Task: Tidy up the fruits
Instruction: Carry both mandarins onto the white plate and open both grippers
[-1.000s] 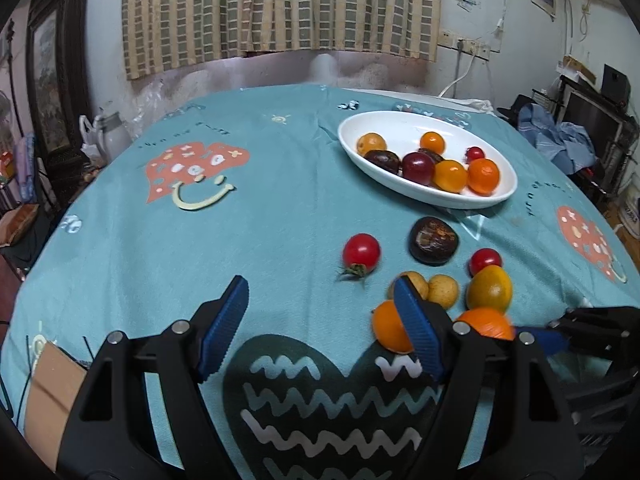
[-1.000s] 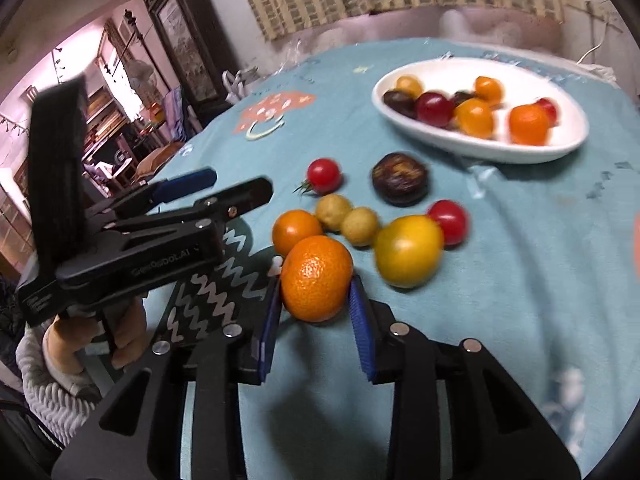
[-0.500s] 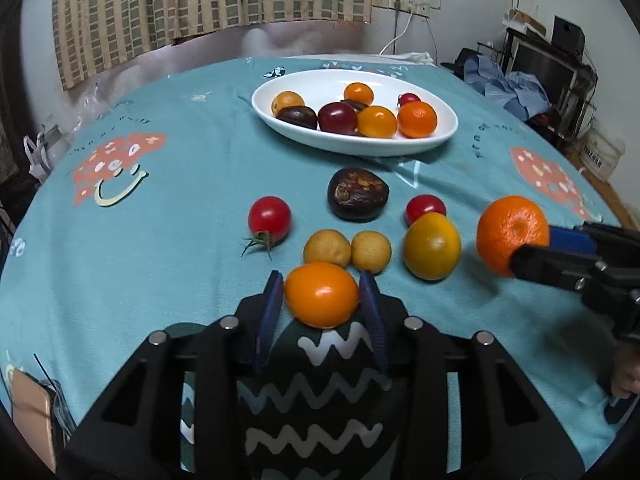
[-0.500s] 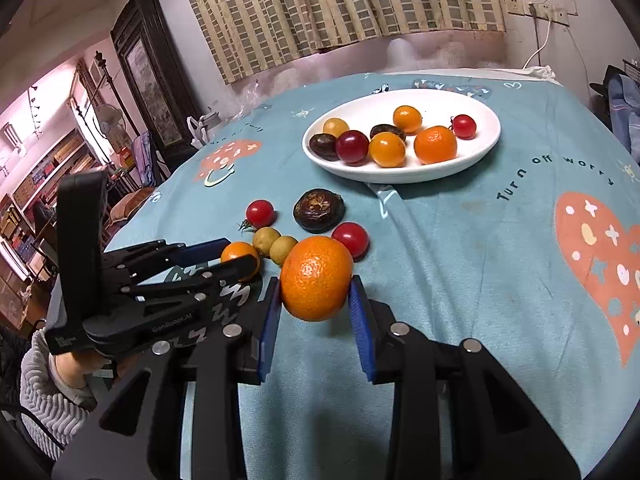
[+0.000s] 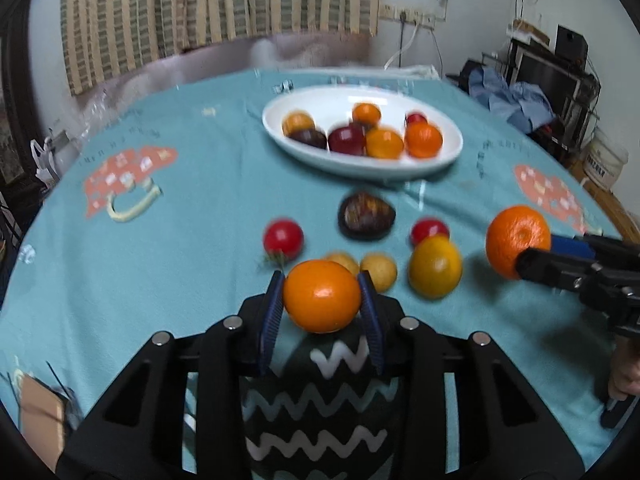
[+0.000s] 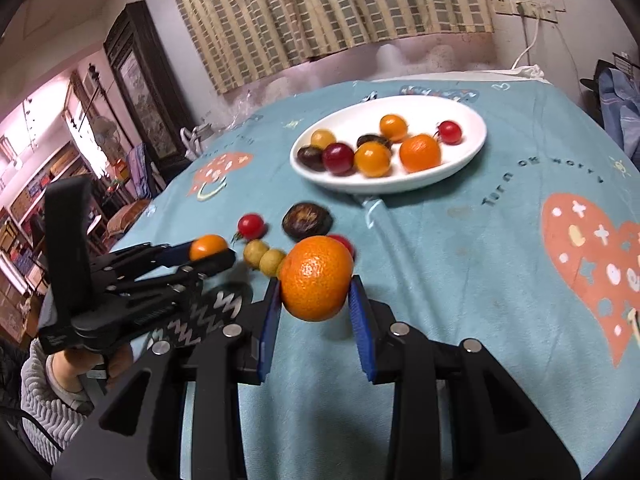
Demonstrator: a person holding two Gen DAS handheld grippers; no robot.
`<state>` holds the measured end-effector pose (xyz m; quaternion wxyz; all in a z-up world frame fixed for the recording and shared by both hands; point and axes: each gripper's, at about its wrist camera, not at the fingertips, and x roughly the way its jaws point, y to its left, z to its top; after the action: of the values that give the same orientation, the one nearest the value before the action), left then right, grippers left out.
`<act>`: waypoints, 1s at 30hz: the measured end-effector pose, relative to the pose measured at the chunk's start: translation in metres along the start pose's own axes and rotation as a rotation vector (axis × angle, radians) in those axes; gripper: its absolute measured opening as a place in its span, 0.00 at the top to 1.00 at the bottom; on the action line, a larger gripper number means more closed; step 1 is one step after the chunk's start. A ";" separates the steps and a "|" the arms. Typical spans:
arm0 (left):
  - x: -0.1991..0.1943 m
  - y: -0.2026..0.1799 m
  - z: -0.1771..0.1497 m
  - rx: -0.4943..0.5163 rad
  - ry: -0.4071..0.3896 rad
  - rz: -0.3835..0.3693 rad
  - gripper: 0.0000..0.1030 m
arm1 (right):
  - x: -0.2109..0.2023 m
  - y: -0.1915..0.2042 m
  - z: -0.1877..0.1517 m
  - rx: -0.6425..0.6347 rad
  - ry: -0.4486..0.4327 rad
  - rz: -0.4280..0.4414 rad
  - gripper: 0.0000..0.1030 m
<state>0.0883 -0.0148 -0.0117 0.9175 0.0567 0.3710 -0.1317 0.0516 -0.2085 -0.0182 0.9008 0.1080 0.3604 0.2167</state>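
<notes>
My left gripper [image 5: 322, 298] is shut on a smooth orange fruit [image 5: 322, 296] and holds it above the cloth. My right gripper [image 6: 314, 292] is shut on a rough-skinned mandarin [image 6: 316, 278], also lifted; it shows in the left wrist view [image 5: 518, 240] at the right. A white oval dish [image 5: 448, 160] with several fruits stands at the back, and shows in the right wrist view [image 6: 472, 148]. Loose on the cloth lie a red tomato [image 5: 283, 238], a dark fruit [image 5: 366, 216], two small tan fruits [image 5: 378, 270], a yellow fruit [image 5: 435, 268] and a small red one [image 5: 429, 229].
The round table wears a teal printed cloth [image 5: 180, 200]. A dark cabinet [image 6: 140, 92] and shelves stand left of the table, a curtain [image 6: 328, 12] behind it, and clothes and boxes [image 5: 516, 100] to the right. The person's hand [image 6: 80, 364] holds the left gripper.
My left gripper closed on the orange fruit and lifted it off the cloth. My right gripper carried the mandarin up and toward the dish side.
</notes>
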 end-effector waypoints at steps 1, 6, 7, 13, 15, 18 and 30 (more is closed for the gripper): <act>-0.002 0.001 0.007 0.005 -0.007 0.007 0.64 | -0.003 -0.003 0.006 0.001 -0.009 -0.009 0.67; 0.001 0.007 0.063 -0.001 -0.041 0.014 0.64 | -0.019 -0.015 0.055 -0.019 -0.070 -0.090 0.67; 0.005 0.007 0.077 -0.006 -0.046 0.016 0.64 | -0.018 -0.017 0.064 -0.020 -0.079 -0.106 0.67; 0.057 -0.003 0.136 -0.027 -0.022 0.006 0.64 | 0.021 -0.045 0.113 0.011 -0.085 -0.178 0.67; 0.081 -0.007 0.148 -0.029 -0.004 0.008 0.64 | 0.043 -0.056 0.121 0.030 -0.062 -0.186 0.67; 0.112 -0.006 0.157 -0.053 0.024 0.006 0.64 | 0.076 -0.069 0.128 0.036 -0.025 -0.202 0.67; 0.102 0.006 0.157 -0.058 -0.013 0.053 0.44 | 0.060 -0.057 0.141 -0.005 -0.132 -0.198 0.49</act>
<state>0.2650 -0.0609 0.0300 0.9243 0.0390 0.3671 -0.0969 0.2069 -0.2359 0.0267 0.9399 0.0835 0.3086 0.1200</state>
